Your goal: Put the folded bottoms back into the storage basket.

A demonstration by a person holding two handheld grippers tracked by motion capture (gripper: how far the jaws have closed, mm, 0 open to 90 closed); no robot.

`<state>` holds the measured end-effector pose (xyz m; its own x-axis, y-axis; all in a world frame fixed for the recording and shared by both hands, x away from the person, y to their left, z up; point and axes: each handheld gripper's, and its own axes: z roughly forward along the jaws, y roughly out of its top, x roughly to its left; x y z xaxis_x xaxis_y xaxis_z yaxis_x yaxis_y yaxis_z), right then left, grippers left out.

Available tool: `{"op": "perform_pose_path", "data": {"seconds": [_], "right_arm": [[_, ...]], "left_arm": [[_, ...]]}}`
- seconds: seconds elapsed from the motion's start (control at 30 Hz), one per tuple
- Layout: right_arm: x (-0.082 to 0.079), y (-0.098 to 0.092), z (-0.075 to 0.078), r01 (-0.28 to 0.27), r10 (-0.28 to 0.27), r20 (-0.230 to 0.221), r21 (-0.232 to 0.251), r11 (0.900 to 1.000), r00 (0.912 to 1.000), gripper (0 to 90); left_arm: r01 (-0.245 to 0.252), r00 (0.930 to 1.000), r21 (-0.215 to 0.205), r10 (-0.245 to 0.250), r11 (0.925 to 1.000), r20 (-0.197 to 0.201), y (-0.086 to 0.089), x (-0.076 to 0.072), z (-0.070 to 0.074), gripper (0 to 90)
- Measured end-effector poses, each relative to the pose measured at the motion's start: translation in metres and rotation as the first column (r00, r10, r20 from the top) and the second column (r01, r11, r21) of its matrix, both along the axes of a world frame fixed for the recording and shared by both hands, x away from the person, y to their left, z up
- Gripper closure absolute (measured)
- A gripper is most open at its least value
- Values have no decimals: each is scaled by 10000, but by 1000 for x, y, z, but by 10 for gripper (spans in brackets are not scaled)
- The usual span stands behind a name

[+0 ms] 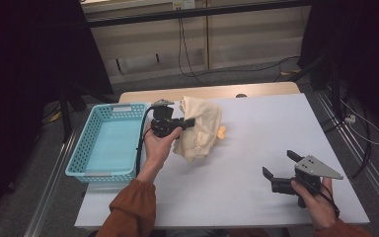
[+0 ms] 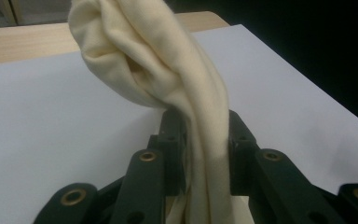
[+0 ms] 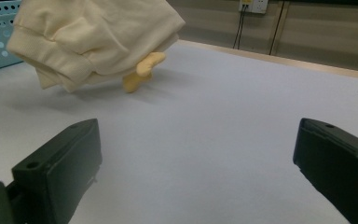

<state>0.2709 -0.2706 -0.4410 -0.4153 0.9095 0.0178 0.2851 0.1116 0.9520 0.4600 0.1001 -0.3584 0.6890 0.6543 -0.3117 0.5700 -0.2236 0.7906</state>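
— Cream cotton garment point(image 1: 200, 129), bunched and soft, hangs lifted off the white table point(image 1: 256, 148) from the left gripper point(image 1: 187, 122) in the high view, beside the turquoise perforated plastic basket point(image 1: 106, 140). Step?

— Carrying it, I judge. The left gripper view has both jaws clamped on a twisted fold of it.

— And the right gripper point(image 3: 196, 163)?

— Its own view shows jaws spread wide, holding nothing. Next, probably swing the cloth over the basket, then release.
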Motion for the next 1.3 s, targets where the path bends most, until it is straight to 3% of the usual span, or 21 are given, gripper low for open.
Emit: {"op": "perform_pose_path", "data": {"seconds": [0.23,0.37,0.73,0.93,1.13,1.3], "right_arm": [[0,0,0,11,-11,8,0,10000,10000,10],[0,0,0,-3,3,18,12,10000,10000,10],[0,1,0,-40,40,-14,45,10000,10000,10],[-1,1,0,-36,36,-5,31,10000,10000,10],[-1,0,0,-52,52,3,59,10000,10000,10],[-1,1,0,-58,58,2,58,10000,10000,10]], "left_arm": [[63,9999,-83,-62,9999,141,6,-5,4,732],[116,9999,-74,-117,9999,-2,7,-6,1,732],[243,9986,-580,-216,9980,475,25,-10,20,732],[258,9984,-750,-220,9969,520,30,-11,27,732],[690,9961,-670,-650,9954,598,34,-13,34,732],[697,9955,-689,-650,9952,690,39,-15,42,732]]}}
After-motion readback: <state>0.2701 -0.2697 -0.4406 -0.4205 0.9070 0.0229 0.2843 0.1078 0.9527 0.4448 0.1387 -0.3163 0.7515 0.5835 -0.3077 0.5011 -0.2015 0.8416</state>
